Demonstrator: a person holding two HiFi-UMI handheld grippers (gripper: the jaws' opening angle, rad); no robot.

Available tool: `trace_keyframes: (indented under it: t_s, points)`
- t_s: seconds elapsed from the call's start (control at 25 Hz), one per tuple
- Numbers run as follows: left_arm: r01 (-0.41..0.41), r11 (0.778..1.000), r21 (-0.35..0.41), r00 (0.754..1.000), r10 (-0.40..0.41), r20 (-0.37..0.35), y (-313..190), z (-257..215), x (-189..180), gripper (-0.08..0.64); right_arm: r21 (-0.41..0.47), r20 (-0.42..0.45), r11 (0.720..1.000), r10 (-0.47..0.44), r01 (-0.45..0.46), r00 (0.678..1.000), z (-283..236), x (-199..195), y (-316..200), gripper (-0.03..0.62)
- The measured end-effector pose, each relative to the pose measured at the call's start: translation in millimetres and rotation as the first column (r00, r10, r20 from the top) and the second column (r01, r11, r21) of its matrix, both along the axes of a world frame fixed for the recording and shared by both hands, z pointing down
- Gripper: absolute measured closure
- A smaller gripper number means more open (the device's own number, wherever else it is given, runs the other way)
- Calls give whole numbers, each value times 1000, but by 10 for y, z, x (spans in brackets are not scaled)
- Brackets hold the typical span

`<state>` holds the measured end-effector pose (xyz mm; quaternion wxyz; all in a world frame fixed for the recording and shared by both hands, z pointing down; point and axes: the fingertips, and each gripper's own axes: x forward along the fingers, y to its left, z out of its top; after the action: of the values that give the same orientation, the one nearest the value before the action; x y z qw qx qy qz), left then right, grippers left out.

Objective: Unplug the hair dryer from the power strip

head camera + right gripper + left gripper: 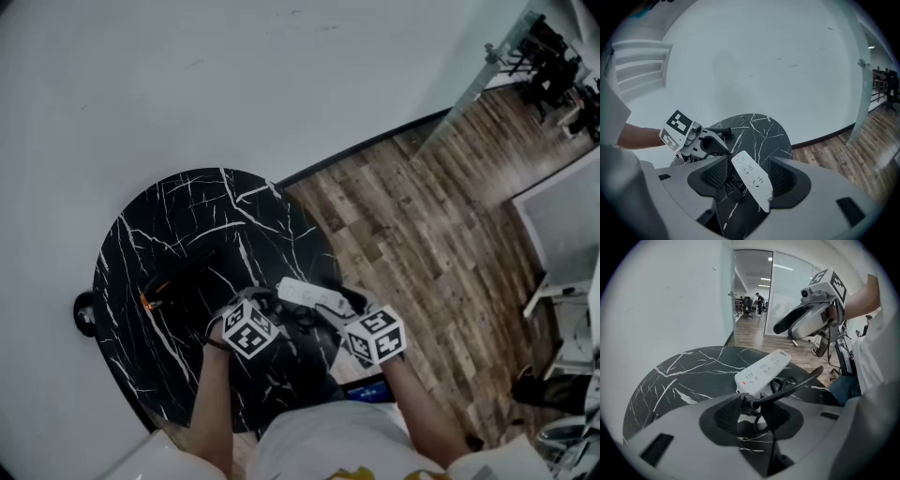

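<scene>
The white power strip (762,370) lies on the round black marble table (670,380), its red light at the near end and its top sockets bare. A black plug (747,401) with its cord sits at that end, between the jaws of my left gripper (751,411). It rests against the left pad (726,416), with a thin gap to the right pad, so the jaws stand open. My right gripper (806,319) hangs open above the strip's far end, clear of it. The black hair dryer (183,281) lies on the table's left half.
Loose black cords (731,183) coil on the table under and beside the strip. The table stands against a white wall (234,84). Wood floor (422,216) runs to the right, with a glass partition (752,291) and desks further off.
</scene>
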<state>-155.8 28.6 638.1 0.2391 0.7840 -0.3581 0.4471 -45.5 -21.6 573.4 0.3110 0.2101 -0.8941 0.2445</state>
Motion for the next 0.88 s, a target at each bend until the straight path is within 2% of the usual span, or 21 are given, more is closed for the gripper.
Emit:
trace_keyframes:
  t_s: [0.12,0.36,0.48,0.64,0.72,0.88]
  points:
    - [-14,1000,-26,999,14,36,48,28,-84,442,-14,5,1000,17,-17,1000,10,25,26,322]
    - [-44,997,-63,998,47,46,151,55,-153,431,-25,5,999,44,-44,999,51,103,54,322]
    - [-44,993,-108,997,50,56,247,59,-184,431,-29,18,998,53,-52,998,5,100,77,322]
    - [-53,982,-183,998,58,19,356,47,-214,431,-27,23,998,50,-50,998,-23,81,108,322]
    - [-56,977,-206,998,56,-5,402,27,-229,406,-33,34,998,55,-54,998,-25,66,130,322]
    - [-98,965,-243,995,101,-1,484,2,-286,380,-42,36,998,57,-55,998,-7,72,153,322]
